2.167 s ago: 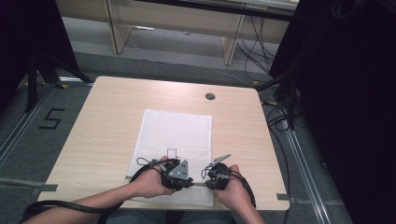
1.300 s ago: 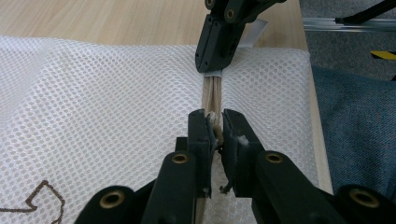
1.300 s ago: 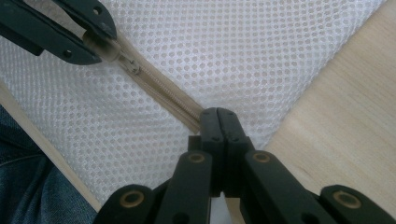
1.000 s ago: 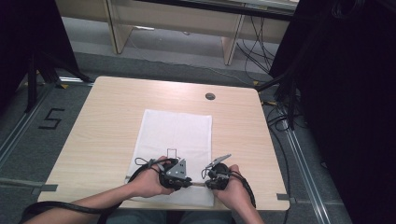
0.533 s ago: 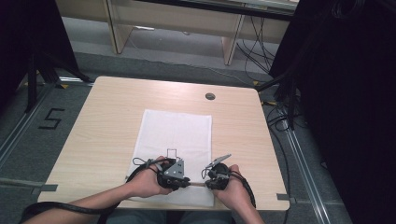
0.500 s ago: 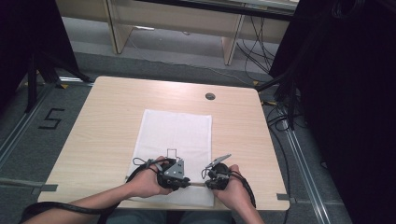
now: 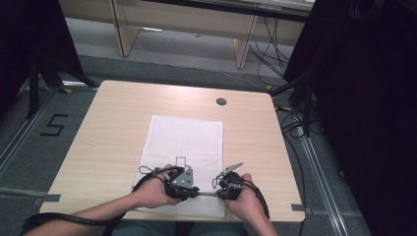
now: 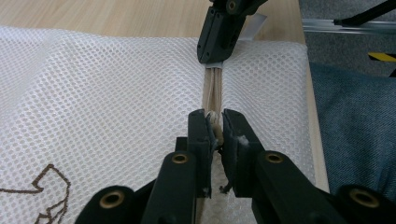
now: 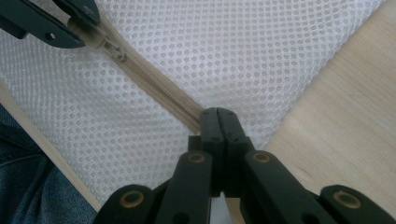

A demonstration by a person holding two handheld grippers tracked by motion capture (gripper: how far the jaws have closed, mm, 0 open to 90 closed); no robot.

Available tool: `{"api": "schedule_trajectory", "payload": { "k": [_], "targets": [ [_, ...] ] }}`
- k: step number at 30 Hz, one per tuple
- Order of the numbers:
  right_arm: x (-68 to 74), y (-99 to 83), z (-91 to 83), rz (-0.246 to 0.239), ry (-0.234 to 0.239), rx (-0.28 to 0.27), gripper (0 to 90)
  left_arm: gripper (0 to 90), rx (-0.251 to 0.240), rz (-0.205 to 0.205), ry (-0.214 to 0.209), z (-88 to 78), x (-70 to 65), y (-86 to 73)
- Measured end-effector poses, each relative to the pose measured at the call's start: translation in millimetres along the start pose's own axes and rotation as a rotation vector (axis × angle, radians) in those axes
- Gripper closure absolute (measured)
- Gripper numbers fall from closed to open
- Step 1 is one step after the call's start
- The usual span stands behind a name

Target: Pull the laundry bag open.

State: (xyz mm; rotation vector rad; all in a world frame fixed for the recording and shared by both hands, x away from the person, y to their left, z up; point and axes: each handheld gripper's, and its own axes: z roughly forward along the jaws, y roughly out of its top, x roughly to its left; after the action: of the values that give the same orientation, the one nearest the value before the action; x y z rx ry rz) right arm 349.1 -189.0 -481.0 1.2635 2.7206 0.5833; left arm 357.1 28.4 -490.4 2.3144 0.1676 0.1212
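Note:
A white mesh bag (image 7: 184, 140) lies flat on the wooden table (image 7: 113, 128), with its beige zipper (image 8: 212, 86) along the near edge. In the left gripper view, my left gripper (image 8: 214, 122) is shut on the small beige zipper pull (image 8: 215, 127). From the high view, that left gripper (image 7: 196, 192) points right, toward the right gripper (image 7: 218, 193). My right gripper (image 9: 217, 113) is shut on the zipper tape (image 9: 161, 91) at the bag's edge. The slider (image 9: 113, 47) sits at the left gripper's jaws, up the zipper from it.
A round grommet hole (image 7: 221, 101) sits near the table's far edge. Cables (image 7: 295, 125) trail on the floor at the right. A taped "5" (image 7: 53, 126) marks the floor at the left. The person's blue trousers (image 8: 355, 140) lie just past the table's near edge.

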Motion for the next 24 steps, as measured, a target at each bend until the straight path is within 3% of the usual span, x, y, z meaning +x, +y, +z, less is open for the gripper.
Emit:
{"api": "schedule_trajectory", "payload": {
  "k": [6,9,10,11,13,14,19,20,24],
  "targets": [
    [0.3,0.1,0.0,0.0,0.0,0.001,90.0,81.8,-0.005,-0.008,0.002,-1.7,-0.1,-1.1],
    [-1.1,0.3,0.9,-0.021,0.004,-0.008,90.0,81.8,0.004,0.01,0.002,-1.9,0.5,-0.8],
    [0.4,0.1,0.0,-0.001,0.0,0.001,90.0,81.8,0.0,-0.004,0.0,-1.8,-0.2,-1.2],
    [0.4,0.1,0.0,0.0,0.0,0.002,90.0,81.8,0.007,0.014,0.004,-2.4,0.5,-0.9],
    [-1.2,0.3,1.0,-0.023,0.004,-0.009,90.0,81.7,-0.019,-0.028,0.002,-1.7,-1.4,-1.8],
    [0.2,0.2,0.1,-0.003,0.0,0.001,90.0,81.8,-0.016,-0.026,0.0,-1.8,-1.3,-1.7],
    [-1.2,0.4,0.9,-0.023,0.004,-0.008,90.0,81.8,-0.017,-0.023,0.001,-1.6,-1.6,-1.7],
    [0.2,0.2,0.1,-0.004,0.001,0.001,90.0,81.8,-0.011,-0.019,0.005,-2.0,-1.7,-1.7],
    [0.3,0.2,0.1,-0.005,0.0,0.001,90.0,81.8,-0.012,-0.018,0.004,-4.3,-0.9,-2.3]
  ]
}}
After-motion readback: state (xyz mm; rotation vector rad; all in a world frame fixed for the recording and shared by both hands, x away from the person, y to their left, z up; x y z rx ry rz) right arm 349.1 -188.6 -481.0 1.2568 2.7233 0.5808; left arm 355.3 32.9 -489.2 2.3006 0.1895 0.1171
